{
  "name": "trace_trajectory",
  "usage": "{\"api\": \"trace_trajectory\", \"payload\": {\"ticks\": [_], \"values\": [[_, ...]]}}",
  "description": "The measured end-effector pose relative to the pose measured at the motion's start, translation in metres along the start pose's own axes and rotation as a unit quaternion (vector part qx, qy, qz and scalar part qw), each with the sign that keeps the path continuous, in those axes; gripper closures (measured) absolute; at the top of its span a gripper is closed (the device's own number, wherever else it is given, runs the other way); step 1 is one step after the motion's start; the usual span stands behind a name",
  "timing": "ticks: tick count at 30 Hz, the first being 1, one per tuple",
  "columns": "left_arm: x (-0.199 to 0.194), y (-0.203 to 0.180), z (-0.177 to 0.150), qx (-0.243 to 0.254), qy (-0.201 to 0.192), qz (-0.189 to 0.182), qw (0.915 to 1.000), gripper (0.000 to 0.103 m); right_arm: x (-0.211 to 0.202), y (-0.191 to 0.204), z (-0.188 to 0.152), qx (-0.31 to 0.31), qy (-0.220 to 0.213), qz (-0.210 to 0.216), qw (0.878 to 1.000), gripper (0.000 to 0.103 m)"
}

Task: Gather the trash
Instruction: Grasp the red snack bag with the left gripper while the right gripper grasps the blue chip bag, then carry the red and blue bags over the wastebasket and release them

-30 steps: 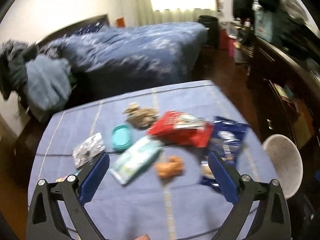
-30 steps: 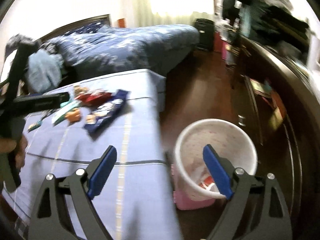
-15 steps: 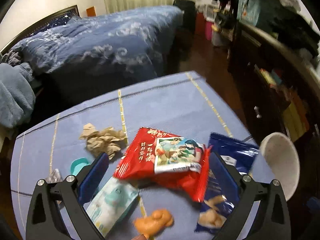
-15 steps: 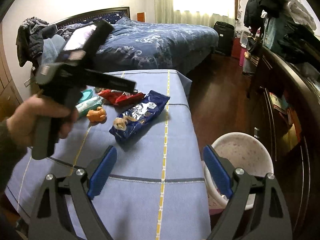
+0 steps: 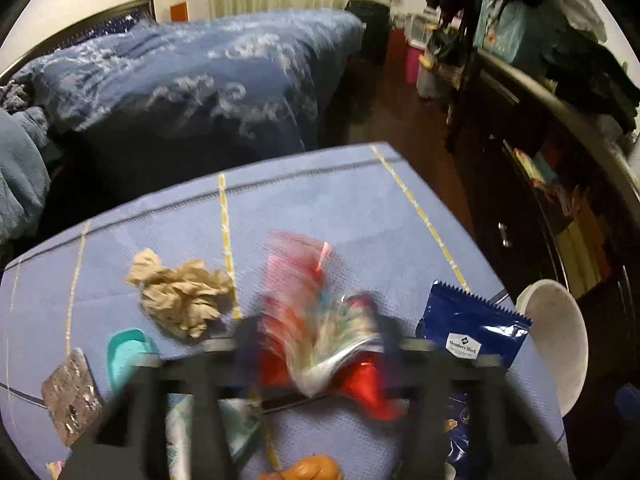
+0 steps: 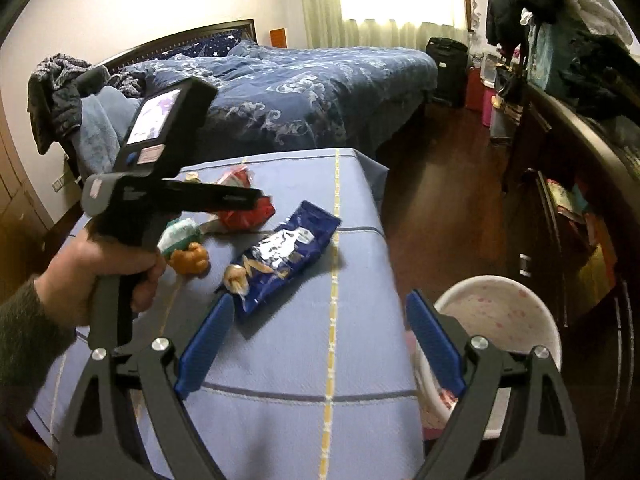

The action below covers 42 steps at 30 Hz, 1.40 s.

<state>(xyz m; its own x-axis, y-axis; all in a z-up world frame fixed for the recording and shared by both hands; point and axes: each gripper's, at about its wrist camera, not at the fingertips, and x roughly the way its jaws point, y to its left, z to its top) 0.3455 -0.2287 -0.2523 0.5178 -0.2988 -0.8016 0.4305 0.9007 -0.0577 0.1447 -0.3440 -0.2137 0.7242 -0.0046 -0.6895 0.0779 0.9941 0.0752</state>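
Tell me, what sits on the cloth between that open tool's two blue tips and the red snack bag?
In the right wrist view, the blue snack bag lies between the right gripper and the red snack bag, on the tablecloth.

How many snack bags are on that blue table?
2. A red snack bag sits mid-table between the left gripper's fingers; a blue snack bag lies nearer the right edge. Others may be hidden.
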Motion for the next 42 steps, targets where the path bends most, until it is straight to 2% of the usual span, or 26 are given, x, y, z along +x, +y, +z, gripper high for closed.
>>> {"api": "trace_trajectory", "payload": {"ticks": [3,5,8,14,20,23,25,26,28,33,34,42], "values": [[-0.018,0.016,0.0,-0.026,-0.034,-0.001,0.9991,0.078,0.013,0.006,0.01,0.005,0.008,0.017,1.0,0.014],[-0.033,0.03,0.0,-0.043,-0.057,0.015,0.9974,0.078,0.026,0.014,0.018,0.005,0.017,0.027,0.999,0.014],[-0.056,0.056,-0.005,-0.082,-0.081,0.029,0.993,0.078,0.047,0.028,0.027,0.002,0.033,0.02,0.999,0.014],[-0.084,0.093,-0.017,-0.119,-0.092,0.039,0.9879,0.078,0.096,0.049,0.03,0.001,0.087,-0.023,0.996,0.014],[-0.092,0.103,-0.027,-0.127,-0.088,0.033,0.9875,0.078,0.124,0.055,0.023,0.014,0.121,-0.048,0.991,0.015],[-0.092,0.102,-0.031,-0.125,-0.086,0.028,0.9881,0.077,0.125,0.059,0.024,0.005,0.106,-0.054,0.993,0.033],[-0.093,0.101,-0.033,-0.124,-0.085,0.026,0.9883,0.077,0.123,0.059,0.025,0.005,0.101,-0.055,0.993,0.049],[-0.094,0.099,-0.034,-0.124,-0.084,0.024,0.9884,0.077,0.122,0.059,0.026,0.007,0.101,-0.054,0.993,0.052],[-0.095,0.096,-0.037,-0.123,-0.083,0.021,0.9887,0.077,0.12,0.055,0.027,0.009,0.097,-0.05,0.994,0.07],[-0.101,0.09,-0.04,-0.118,-0.086,0.021,0.9891,0.077,0.102,0.045,0.024,0.019,0.08,-0.021,0.996,0.09],[-0.103,0.089,-0.042,-0.118,-0.086,0.021,0.989,0.077,0.099,0.045,0.023,0.019,0.079,-0.018,0.997,0.093],[-0.12,0.078,-0.05,-0.117,-0.091,0.017,0.9888,0.077,0.056,0.037,0.008,0.04,0.058,0.027,0.997,0.093]]}}
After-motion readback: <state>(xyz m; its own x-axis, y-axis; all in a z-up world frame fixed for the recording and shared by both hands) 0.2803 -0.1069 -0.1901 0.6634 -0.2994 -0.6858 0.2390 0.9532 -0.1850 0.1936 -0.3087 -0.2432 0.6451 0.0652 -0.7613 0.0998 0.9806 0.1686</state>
